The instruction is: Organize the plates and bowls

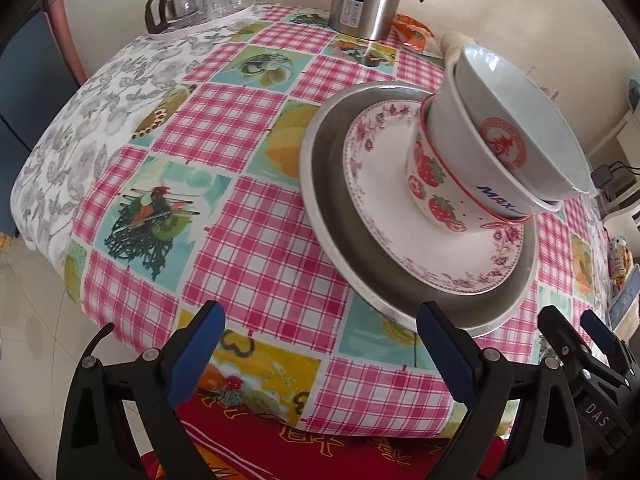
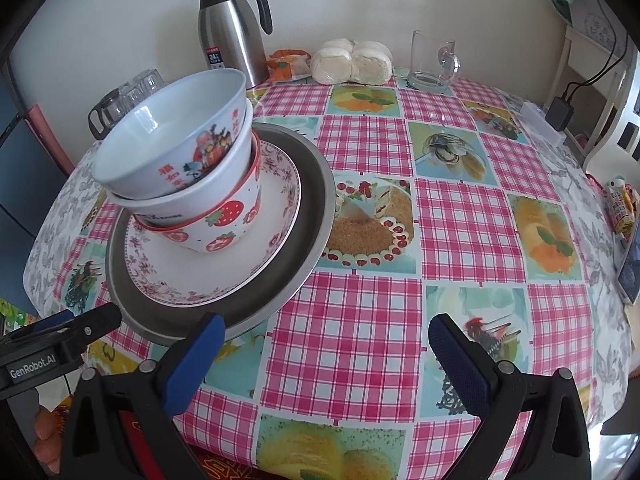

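Left gripper (image 1: 320, 344) spread, right gripper (image 2: 326, 354) spread

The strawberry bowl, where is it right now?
The strawberry bowl sits at the bottom of the bowl stack on the floral plate, inside the metal tray, left in the right wrist view, in front of the thermos.

In front of you, three nested ceramic bowls (image 2: 188, 184) sit on a floral-rimmed plate (image 2: 208, 268) inside the round metal tray (image 2: 316, 184) on the checked tablecloth (image 2: 400, 320), with the steel thermos jug (image 2: 232, 36) behind it and the clear glass mug (image 2: 434, 62) back right.
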`<state>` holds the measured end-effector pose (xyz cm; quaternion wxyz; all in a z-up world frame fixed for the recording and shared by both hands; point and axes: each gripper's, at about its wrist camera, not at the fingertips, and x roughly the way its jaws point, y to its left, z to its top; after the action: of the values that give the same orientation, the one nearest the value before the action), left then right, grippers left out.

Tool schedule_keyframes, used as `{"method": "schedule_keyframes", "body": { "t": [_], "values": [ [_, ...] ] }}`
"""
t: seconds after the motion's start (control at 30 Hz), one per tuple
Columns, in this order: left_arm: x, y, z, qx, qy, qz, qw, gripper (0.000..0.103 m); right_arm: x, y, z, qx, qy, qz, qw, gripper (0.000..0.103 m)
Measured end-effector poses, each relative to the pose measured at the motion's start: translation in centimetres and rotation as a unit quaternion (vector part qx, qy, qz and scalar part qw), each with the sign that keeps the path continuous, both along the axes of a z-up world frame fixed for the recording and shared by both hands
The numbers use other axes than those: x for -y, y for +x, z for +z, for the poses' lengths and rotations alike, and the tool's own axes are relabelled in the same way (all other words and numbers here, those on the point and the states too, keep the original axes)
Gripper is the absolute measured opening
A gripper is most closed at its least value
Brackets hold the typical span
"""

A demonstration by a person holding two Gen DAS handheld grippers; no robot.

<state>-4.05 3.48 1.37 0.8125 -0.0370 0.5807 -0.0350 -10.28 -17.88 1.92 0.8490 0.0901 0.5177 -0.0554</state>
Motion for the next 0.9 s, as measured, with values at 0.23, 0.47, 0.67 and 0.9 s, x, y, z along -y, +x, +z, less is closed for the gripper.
{"method": "schedule_keyframes", "body": {
  "t": [0.23,0.47,0.67,0.9],
  "values": [
    [-0.07,-0.29,0.26,0.006,0.011,0.001,0.9999,0.097,0.07,-0.12,0.09,0.002,0.001,-0.003,1.0,0.103],
    [-0.09,-0.55,0.5,0.008,0.021,0.002,0.9997,0.097,0.14,-0.23,0.24,0.003,0.002,-0.006,1.0,0.103],
    [-0.1,-0.67,0.58,0.007,0.028,0.002,0.9996,0.097,0.06,-0.24,0.35,0.004,0.001,-0.007,1.0,0.103],
    [0.03,-0.7,0.41,0.0,0.028,-0.005,0.9996,0.097,0.04,-0.25,0.35,0.004,0.0,-0.005,1.0,0.103]
  ]
}}
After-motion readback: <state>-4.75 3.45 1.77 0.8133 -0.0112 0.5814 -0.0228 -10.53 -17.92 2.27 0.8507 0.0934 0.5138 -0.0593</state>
